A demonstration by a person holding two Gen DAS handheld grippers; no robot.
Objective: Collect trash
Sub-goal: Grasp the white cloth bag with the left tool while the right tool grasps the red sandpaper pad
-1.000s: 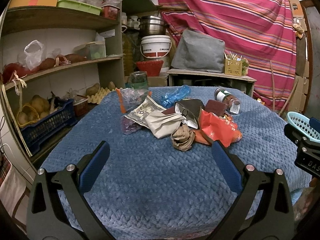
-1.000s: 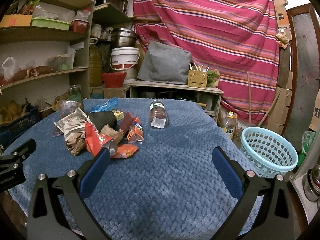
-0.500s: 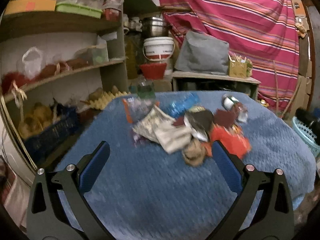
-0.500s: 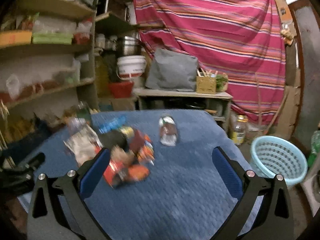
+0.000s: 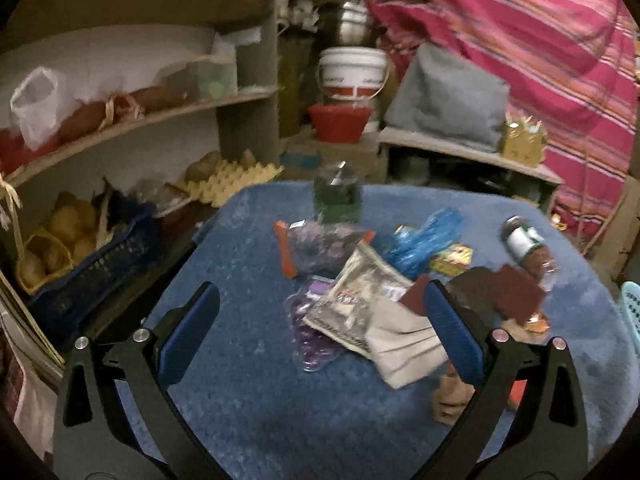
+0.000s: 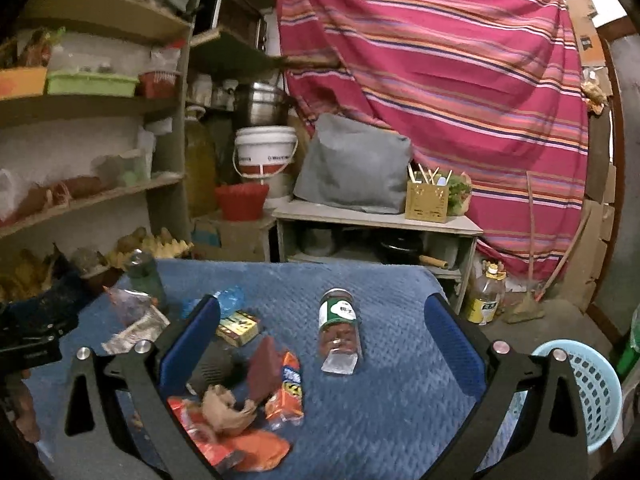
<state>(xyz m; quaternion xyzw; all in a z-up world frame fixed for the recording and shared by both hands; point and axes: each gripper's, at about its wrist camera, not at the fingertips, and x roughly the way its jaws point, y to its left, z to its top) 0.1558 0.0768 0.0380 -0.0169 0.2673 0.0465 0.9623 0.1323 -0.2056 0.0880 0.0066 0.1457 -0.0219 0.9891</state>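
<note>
Left wrist: approach step, nothing picked yet. Left gripper point(image 5: 320, 332) spread wide, empty, over the trash pile point(image 5: 372, 308) on the blue table point(image 5: 248, 408); next likely drop onto a wrapper and close.

Right wrist: right gripper point(image 6: 320, 340) wide open, empty, touching nothing; jar point(image 6: 339, 330) lies between its fingers' line of sight, basket point(image 6: 588, 392) off the table's right side.

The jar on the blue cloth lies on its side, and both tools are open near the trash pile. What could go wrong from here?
1. The jar lies on its side near the cloth edge; a nudge from the right tool may roll it off.
2. The wrappers overlap loosely, so the left tool may lift several and drop some.
3. The basket sits below the table, so a release may miss.
</note>
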